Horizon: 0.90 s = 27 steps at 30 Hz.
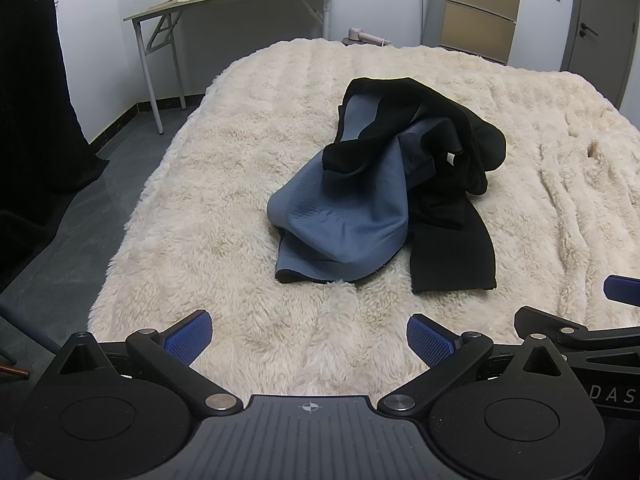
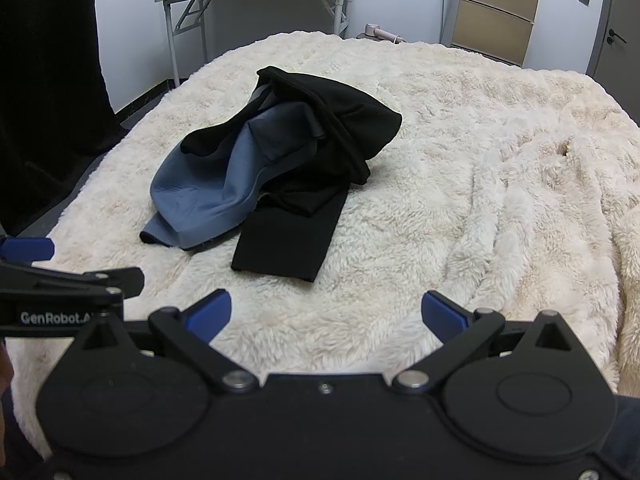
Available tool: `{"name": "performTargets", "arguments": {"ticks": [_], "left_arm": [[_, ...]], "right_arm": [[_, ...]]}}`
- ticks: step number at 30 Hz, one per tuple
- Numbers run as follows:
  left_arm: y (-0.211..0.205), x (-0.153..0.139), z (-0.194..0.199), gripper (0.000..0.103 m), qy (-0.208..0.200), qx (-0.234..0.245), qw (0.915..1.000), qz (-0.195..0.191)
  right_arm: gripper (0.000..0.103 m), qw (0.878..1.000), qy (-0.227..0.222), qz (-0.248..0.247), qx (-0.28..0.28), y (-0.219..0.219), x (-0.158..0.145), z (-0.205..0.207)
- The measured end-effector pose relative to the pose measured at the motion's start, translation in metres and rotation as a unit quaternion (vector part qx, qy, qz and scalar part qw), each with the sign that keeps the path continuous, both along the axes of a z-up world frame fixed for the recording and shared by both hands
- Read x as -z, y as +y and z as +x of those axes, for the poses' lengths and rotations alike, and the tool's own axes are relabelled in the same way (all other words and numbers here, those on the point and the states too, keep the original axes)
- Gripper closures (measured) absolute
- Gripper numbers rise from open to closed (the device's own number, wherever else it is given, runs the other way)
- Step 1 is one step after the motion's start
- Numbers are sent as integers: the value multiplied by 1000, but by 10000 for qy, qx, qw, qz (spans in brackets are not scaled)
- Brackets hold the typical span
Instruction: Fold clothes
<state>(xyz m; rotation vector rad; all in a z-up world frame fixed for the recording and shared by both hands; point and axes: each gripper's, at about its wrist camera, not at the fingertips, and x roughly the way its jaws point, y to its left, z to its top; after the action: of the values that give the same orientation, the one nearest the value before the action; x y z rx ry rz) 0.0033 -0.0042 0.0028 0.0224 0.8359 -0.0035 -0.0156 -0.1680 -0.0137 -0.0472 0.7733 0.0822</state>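
Note:
A crumpled garment, black outside with a blue-grey lining (image 1: 352, 216), lies in a heap on the cream fluffy bed cover (image 1: 224, 184); one black leg or sleeve (image 1: 452, 248) stretches toward me. It also shows in the right wrist view (image 2: 224, 184), left of centre. My left gripper (image 1: 310, 338) is open and empty, held above the cover short of the garment. My right gripper (image 2: 326, 314) is open and empty, also short of the garment, beside the left one (image 2: 60, 284).
The cream cover (image 2: 480, 200) has ridges and wrinkles at the right. A folding table (image 1: 224, 4) stands against the far wall, a tan cabinet (image 1: 480, 12) and a door (image 1: 600, 32) at the back right. A black curtain (image 1: 28, 80) hangs at the left.

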Motion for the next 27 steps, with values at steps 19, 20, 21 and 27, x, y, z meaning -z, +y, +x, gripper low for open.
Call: {"name": "performTargets", "arguments": {"ticks": [19,20,21,27], "left_arm": [[0,0,-2,0,-38,-11,10000,2],[0,0,-2,0,-39,-10,10000,4],[0,0,-2,0,-39,-10,10000,5],[0,1,-2,0,-37,-11,10000,11]], "right_arm": [[0,10000,-20,0,3,-1,0,1],[0,10000,-20,1,3,-1,0,1],[0,10000,-20,2,3,-1,0,1],[0,10000,-21,-4,-2,-1,0,1]]}}
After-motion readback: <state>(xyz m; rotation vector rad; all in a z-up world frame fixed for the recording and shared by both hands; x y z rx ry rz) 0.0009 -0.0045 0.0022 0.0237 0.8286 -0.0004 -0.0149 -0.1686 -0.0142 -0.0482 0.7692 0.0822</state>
